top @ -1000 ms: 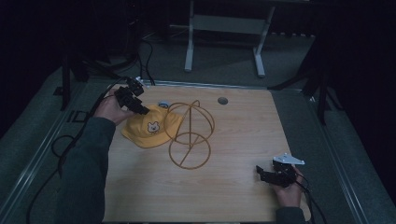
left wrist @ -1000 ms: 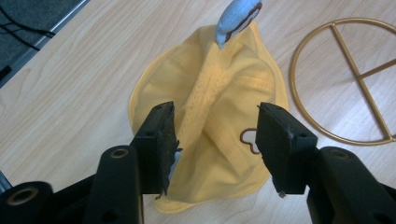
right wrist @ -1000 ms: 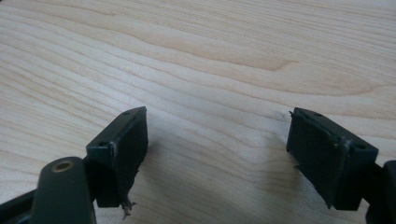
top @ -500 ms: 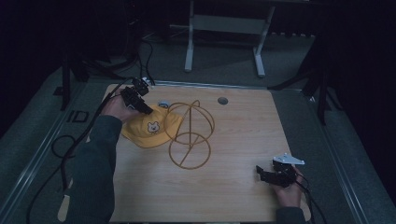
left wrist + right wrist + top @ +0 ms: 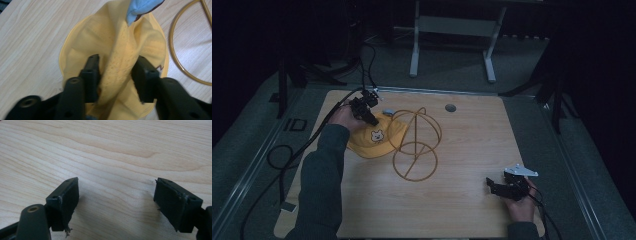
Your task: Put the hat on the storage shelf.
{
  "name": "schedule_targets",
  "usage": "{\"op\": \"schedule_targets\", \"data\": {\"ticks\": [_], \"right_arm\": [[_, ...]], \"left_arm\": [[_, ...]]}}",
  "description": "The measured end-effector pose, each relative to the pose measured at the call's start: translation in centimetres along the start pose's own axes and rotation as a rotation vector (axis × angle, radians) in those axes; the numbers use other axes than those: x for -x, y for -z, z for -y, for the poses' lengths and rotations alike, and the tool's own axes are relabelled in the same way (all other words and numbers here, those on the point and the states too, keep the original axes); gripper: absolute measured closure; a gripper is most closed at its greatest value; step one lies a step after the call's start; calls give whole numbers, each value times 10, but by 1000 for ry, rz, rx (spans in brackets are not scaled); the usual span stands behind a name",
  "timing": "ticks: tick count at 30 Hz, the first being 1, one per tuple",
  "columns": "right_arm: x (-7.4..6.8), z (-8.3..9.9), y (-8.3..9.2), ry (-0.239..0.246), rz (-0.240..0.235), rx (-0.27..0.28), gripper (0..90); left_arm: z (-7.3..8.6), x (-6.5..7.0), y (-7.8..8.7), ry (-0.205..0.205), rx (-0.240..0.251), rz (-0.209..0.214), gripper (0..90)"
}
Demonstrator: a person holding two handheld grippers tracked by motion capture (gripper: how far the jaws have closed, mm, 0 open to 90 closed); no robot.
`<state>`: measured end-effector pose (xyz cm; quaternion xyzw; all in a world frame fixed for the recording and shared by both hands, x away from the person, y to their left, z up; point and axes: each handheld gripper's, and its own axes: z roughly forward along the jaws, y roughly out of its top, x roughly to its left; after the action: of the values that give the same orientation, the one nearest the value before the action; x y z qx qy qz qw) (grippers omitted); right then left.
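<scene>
A yellow cap with a small bear face lies on the wooden table at the back left. My left gripper is at the cap's rear edge. In the left gripper view its jaws pinch a raised fold of the cap's yellow fabric, and a blue part of the cap shows beyond. A gold wire stand made of rings stands just right of the cap, and its base ring lies on the wood. My right gripper rests open at the front right, with bare wood between its jaws.
A round grey grommet sits in the table near the back edge. Black cables trail off the left side over the grey floor. A metal frame's legs stand behind the table.
My left hand has shifted a little right along the cap's rear edge, and the cap has bunched slightly toward the stand. The right gripper has not moved.
</scene>
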<state>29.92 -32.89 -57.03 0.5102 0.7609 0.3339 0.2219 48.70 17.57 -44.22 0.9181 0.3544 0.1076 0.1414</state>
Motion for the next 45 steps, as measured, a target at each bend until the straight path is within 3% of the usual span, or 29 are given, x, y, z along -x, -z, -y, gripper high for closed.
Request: {"op": "schedule_targets", "data": {"ticks": [7, 11, 30, 45], "right_arm": [[0, 0, 0, 0, 0, 0, 203], [0, 0, 0, 0, 0, 0, 203], [0, 0, 0, 1, 0, 0, 203], [0, 0, 0, 1, 1, 0, 202]], "left_arm": [[3, 1, 4, -29, -12, -3, 756], [5, 1, 8, -38, -17, -4, 792], [27, -10, 48, 25, 24, -1, 802], [34, -8, 82, 3, 51, -11, 802]]}}
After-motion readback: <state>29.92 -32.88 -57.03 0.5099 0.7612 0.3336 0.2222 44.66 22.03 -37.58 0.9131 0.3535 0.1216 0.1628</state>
